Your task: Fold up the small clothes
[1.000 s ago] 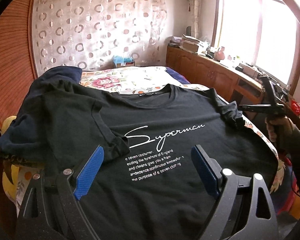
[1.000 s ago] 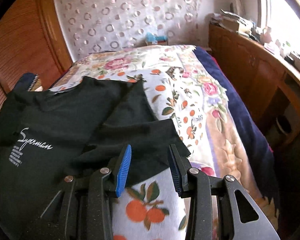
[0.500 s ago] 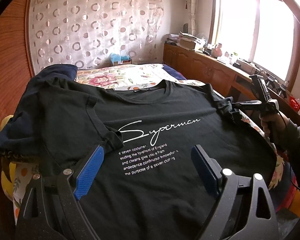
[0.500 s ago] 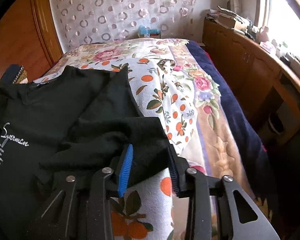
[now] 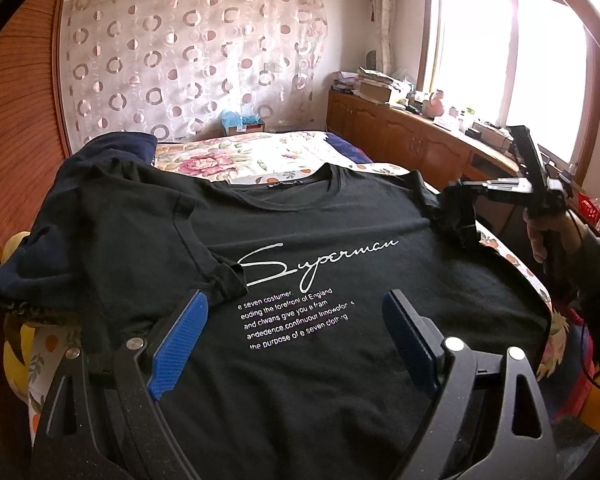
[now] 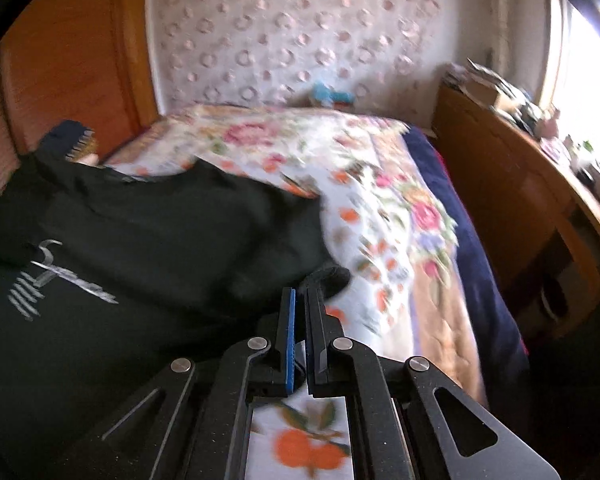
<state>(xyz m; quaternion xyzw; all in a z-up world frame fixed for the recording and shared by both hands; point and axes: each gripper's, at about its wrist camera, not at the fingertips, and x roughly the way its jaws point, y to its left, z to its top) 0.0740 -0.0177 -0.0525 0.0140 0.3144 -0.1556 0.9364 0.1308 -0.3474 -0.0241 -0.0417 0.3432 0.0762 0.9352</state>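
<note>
A black T-shirt (image 5: 320, 240) with white "Superman" lettering lies face up on the bed. Its left sleeve (image 5: 208, 268) is folded in over the chest. My left gripper (image 5: 294, 300) hovers open over the lower part of the shirt, with only flat cloth below the blue pads. At the shirt's right shoulder my right gripper (image 5: 454, 196) is shut on the right sleeve (image 5: 460, 224) and holds it raised off the bed. In the blurred right wrist view the jaws of the right gripper (image 6: 300, 290) stand pressed together with the sleeve's black cloth (image 6: 332, 276) bunched at their tips, the T-shirt (image 6: 140, 240) spreading to the left.
The bed's floral sheet (image 5: 260, 156) stretches beyond the collar. A dark blue garment (image 5: 116, 148) lies heaped at the far left. A wooden cabinet (image 5: 400, 140) with clutter runs under the window on the right. A person's hand (image 5: 544, 236) holds the right gripper.
The right gripper's jaws have closed on the right sleeve and raised it a little off the bed. The left gripper has stayed open in place.
</note>
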